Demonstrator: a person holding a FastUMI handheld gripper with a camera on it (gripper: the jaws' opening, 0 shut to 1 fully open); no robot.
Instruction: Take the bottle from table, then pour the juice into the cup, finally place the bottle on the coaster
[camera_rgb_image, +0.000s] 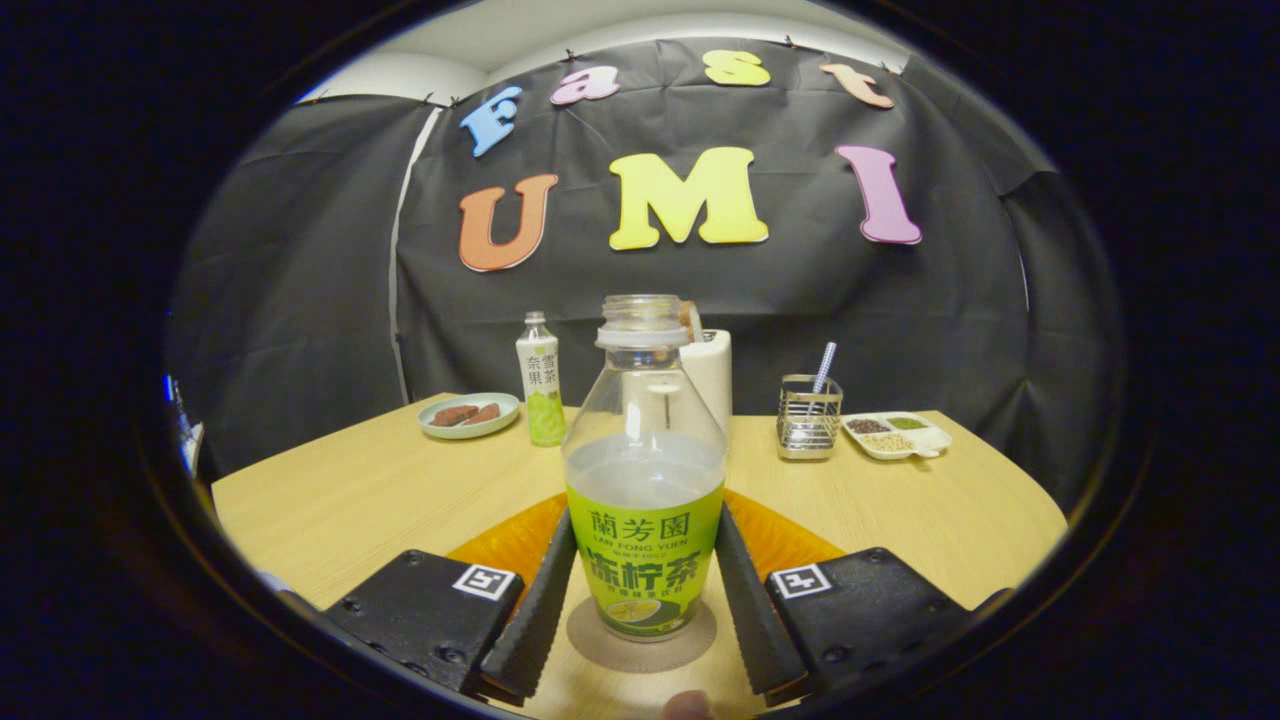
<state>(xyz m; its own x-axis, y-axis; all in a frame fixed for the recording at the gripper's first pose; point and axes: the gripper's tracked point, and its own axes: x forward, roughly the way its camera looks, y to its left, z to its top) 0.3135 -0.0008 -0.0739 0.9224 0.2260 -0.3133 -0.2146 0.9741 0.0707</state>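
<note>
Upright, bottle (645, 470) stands on coaster (642, 640), seemingly gripped between tongs (645, 590).

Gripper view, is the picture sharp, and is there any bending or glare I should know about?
Gripper view: sharp on the open bottle standing on the coaster between the gripper fingers, which flank its label closely; fisheye bends the table edge into a curve; soft even light, faint sheen on the clear neck, no strong glare.
</note>
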